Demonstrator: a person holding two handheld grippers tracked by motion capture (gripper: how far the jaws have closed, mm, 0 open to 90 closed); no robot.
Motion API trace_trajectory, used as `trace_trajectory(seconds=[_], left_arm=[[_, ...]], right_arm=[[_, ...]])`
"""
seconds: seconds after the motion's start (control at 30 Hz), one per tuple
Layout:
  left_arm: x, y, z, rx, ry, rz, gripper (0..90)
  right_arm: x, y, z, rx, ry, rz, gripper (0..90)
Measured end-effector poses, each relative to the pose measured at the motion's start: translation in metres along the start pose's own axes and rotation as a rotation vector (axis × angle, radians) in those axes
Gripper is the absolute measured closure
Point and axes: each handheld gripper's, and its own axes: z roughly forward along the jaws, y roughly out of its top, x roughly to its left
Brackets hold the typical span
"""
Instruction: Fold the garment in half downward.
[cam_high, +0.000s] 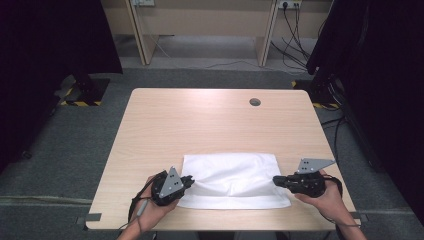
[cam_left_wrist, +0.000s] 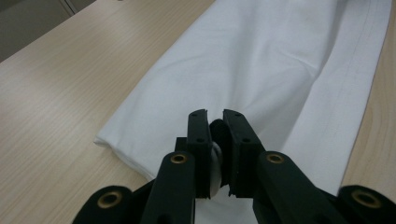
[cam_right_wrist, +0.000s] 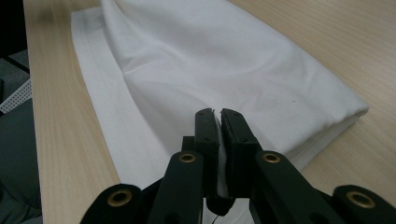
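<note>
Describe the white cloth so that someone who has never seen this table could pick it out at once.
Start at the light wooden table and look to its near edge, between the two hand-held grippers. The white cloth lies there, folded into a wide rectangle, the left gripper pinching one short end and the right gripper the other. It is the sole soft white thing on the wood; the other mark is a small round grey hole near the far edge.

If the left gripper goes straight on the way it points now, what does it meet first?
The left gripper points across the folded white cloth, whose edge its shut jaws already pinch. Going straight on, it would probably only push into more of that cloth; beyond that lies the right gripper, though depth is hard to judge.
</note>
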Motion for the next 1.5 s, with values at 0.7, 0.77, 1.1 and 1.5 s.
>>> trace_trajectory(seconds=[0.7, 0.77, 1.1, 1.5], left_arm=[[-0.008, 0.0, -0.007, 0.005, -0.005, 0.031, 81.1], [-0.008, 0.0, -0.008, 0.005, -0.006, 0.033, 81.1], [-0.009, 0.0, -0.01, 0.005, -0.007, 0.038, 81.1], [-0.012, -0.003, -0.014, 0.0, -0.012, 0.038, 81.1]], right_arm=[[0.008, -0.004, -0.002, 0.015, 0.011, -0.019, 85.9], [0.009, -0.004, -0.003, 0.014, 0.013, -0.019, 86.0], [0.012, -0.002, -0.005, 0.008, 0.015, -0.03, 86.0], [0.016, -0.004, -0.009, 0.009, 0.022, -0.038, 85.9]])
